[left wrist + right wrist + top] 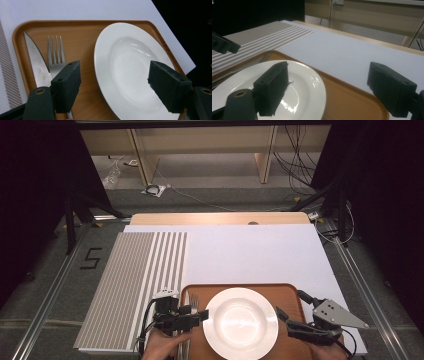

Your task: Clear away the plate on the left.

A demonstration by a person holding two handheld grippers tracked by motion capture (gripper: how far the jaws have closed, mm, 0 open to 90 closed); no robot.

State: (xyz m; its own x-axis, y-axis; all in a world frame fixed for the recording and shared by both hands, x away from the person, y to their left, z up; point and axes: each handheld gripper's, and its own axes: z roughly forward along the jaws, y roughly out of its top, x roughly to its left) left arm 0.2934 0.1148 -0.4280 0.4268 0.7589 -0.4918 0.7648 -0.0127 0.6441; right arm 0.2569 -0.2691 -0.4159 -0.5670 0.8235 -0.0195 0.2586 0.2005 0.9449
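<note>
While the person's hands sit at the near edge of the table, the brown tray lies there on the white sheet, with a striped mat to its left. On the tray rests a white plate, empty and roughly in the middle; left of it lie a fork and a serrated knife, side by side, tips pointing away from the person.

Over the tray's left part hangs the left gripper, its jaws spread wide — in the left gripper view one stands above the fork's handle, the other above the plate's right side, and nothing is between the pads; they touch neither thing.

At the tray's right end, the right gripper is likewise spread wide and empty — one jaw stands over the plate's rim in the right gripper view, the other over the tray's far right edge.
</note>
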